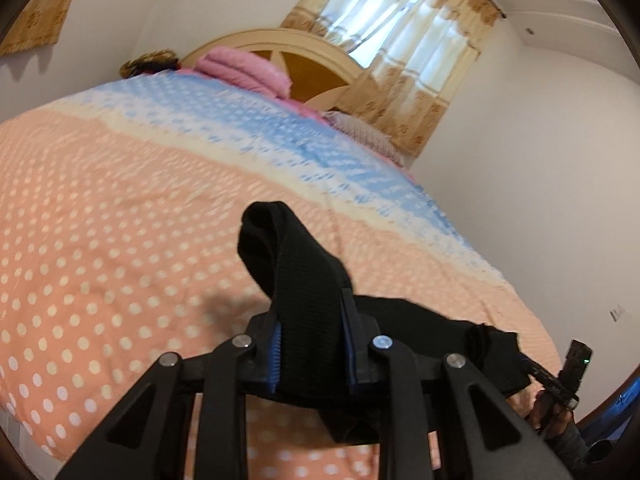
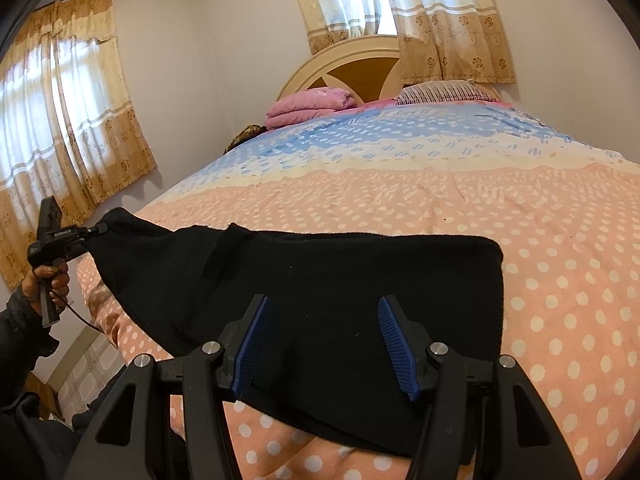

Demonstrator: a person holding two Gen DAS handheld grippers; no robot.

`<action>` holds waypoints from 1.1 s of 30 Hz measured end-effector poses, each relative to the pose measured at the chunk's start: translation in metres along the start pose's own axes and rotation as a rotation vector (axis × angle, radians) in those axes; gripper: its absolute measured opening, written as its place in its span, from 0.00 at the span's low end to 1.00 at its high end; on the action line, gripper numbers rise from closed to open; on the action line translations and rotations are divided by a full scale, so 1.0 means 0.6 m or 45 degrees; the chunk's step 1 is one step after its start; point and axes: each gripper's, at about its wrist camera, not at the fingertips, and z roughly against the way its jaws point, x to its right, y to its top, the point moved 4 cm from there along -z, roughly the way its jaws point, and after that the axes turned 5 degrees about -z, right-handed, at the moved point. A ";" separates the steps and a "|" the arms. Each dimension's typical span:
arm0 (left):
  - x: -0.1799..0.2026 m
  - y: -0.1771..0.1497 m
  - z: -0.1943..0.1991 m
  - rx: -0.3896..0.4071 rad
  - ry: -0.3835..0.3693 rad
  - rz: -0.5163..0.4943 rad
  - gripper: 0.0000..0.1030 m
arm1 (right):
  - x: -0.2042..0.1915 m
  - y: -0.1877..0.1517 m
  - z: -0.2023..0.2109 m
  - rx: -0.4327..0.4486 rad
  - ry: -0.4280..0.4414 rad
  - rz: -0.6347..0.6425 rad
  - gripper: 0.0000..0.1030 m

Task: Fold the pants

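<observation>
Fabric fills the left wrist view: the black pants [image 1: 304, 280] are clamped between the blue pads of the left tongs [image 1: 310, 344], a fold of knit cloth standing up above the pads and the rest trailing off low to the right, above the dotted bedspread [image 1: 120, 200]. They look soft, light and limp, with a fleecy surface that should not slip; a hem or edge looks the best place to take hold, since a pinch in mid-panel would only bunch the cloth. How the garment lies as a whole is hidden here.

From the right wrist view the pants [image 2: 340, 280] lie mostly flat on the bed [image 2: 520, 208], one end lifted taut off the left edge by the left tongs [image 2: 98, 230]. The right tongs [image 2: 320, 340] stand wide apart over the cloth, gripping nothing. A pink folded quilt [image 2: 312, 108] sits near the headboard.
</observation>
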 end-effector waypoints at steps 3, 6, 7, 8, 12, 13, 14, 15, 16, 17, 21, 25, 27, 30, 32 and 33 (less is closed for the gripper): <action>0.037 0.016 0.011 0.041 -0.050 -0.039 0.23 | 0.005 0.008 0.009 0.019 -0.001 -0.023 0.56; 0.083 0.031 0.018 0.076 -0.109 -0.088 0.23 | 0.013 0.020 0.025 0.047 -0.003 -0.053 0.56; 0.099 0.036 0.018 0.081 -0.133 -0.108 0.23 | 0.015 0.023 0.030 0.055 -0.005 -0.064 0.56; 0.115 0.039 0.018 0.082 -0.152 -0.129 0.23 | 0.019 0.028 0.035 0.063 -0.007 -0.080 0.56; 0.191 0.053 0.010 0.082 -0.241 -0.221 0.23 | 0.046 0.046 0.062 0.095 -0.001 -0.195 0.56; 0.205 0.056 0.007 0.080 -0.259 -0.239 0.23 | 0.052 0.048 0.066 0.098 -0.003 -0.217 0.56; 0.220 0.058 0.004 0.077 -0.280 -0.256 0.23 | 0.061 0.048 0.072 0.100 -0.011 -0.245 0.56; 0.242 0.061 -0.003 0.067 -0.311 -0.277 0.23 | 0.067 0.048 0.076 0.098 -0.024 -0.262 0.56; 0.254 0.061 -0.007 0.060 -0.331 -0.289 0.23 | 0.072 0.046 0.080 0.097 -0.036 -0.271 0.56; 0.277 0.064 -0.015 0.047 -0.367 -0.312 0.23 | 0.077 0.043 0.084 0.097 -0.046 -0.278 0.56; 0.338 0.065 -0.037 0.012 -0.449 -0.373 0.23 | 0.103 0.030 0.104 0.102 -0.085 -0.306 0.56; 0.394 0.052 -0.064 -0.054 -0.512 -0.435 0.22 | 0.126 0.027 0.114 0.119 -0.102 -0.354 0.56; 0.419 0.040 -0.086 -0.103 -0.537 -0.460 0.22 | 0.134 0.028 0.115 0.129 -0.105 -0.373 0.56; 0.450 0.024 -0.112 -0.161 -0.549 -0.480 0.22 | 0.137 0.026 0.113 0.127 -0.112 -0.368 0.56; 0.468 0.013 -0.127 -0.195 -0.558 -0.496 0.22 | 0.138 0.024 0.110 0.123 -0.111 -0.368 0.56; 0.478 0.007 -0.132 -0.211 -0.560 -0.504 0.22 | 0.141 0.023 0.110 0.124 -0.114 -0.370 0.56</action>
